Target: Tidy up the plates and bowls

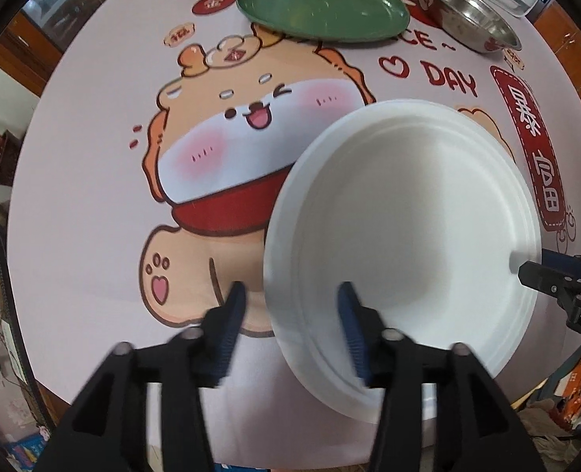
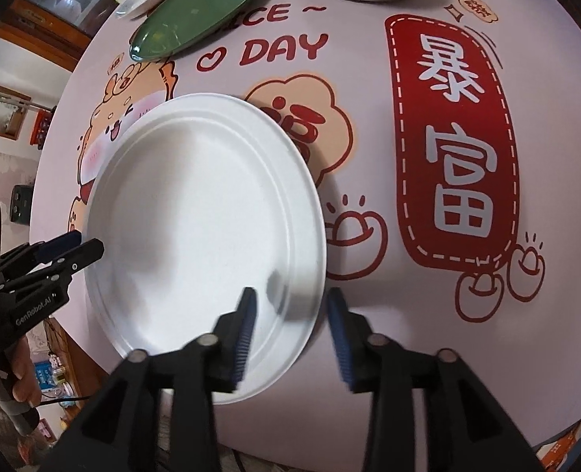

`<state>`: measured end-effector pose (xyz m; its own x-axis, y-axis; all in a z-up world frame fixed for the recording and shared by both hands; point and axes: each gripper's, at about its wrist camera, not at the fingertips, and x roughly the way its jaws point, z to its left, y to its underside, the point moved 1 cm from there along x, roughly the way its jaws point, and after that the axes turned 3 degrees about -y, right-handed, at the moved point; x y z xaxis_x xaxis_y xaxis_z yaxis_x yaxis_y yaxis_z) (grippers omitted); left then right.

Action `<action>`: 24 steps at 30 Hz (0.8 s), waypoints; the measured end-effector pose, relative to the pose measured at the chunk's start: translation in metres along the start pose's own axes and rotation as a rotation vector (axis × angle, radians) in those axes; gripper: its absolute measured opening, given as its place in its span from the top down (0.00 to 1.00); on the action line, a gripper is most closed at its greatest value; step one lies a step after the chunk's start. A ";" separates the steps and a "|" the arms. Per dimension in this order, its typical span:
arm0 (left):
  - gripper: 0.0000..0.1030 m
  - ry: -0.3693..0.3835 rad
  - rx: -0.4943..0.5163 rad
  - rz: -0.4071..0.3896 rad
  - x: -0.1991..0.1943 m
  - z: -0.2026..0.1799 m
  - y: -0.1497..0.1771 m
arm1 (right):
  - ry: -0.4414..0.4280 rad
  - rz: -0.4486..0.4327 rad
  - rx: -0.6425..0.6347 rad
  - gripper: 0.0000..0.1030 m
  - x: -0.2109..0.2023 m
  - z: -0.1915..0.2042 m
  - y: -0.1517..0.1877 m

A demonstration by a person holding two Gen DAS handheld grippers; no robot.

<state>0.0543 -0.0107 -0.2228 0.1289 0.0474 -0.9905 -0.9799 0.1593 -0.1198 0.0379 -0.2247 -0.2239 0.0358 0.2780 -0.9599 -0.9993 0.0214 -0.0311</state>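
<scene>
On the cartoon tablecloth (image 1: 93, 204), the round white plate (image 1: 408, 228) lies flat, face up.

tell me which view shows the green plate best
The left wrist view: the green plate lies nearly whole at the top, its rim and shiny inside clear, only the near edge slightly distorted. The right wrist view shows the same plate smaller, squeezed slantwise toward the upper left.

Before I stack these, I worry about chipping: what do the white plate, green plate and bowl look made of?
White plate: matte, ridged rim, likely moulded pulp or paper. Green plate: glossy, maybe melamine or glazed ceramic. Bowl: shiny, reflective stainless steel.
</scene>
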 end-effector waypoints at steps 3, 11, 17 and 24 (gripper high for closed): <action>0.42 -0.007 -0.007 -0.018 -0.008 0.000 -0.005 | 0.005 -0.023 0.009 0.56 -0.006 -0.001 -0.001; 0.42 -0.014 -0.039 -0.069 -0.032 0.013 -0.007 | 0.027 -0.051 0.024 0.56 -0.018 -0.008 0.001; 0.42 -0.061 -0.014 -0.187 -0.062 0.006 -0.002 | 0.055 -0.091 0.003 0.56 -0.030 -0.004 0.003; 0.42 -0.007 -0.020 -0.239 -0.093 -0.009 0.002 | 0.079 -0.181 -0.044 0.56 -0.057 0.001 0.003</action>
<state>0.0390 -0.0242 -0.1312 0.3582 0.0176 -0.9335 -0.9244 0.1472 -0.3519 0.0325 -0.2400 -0.1694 0.2159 0.1969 -0.9564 -0.9762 0.0220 -0.2158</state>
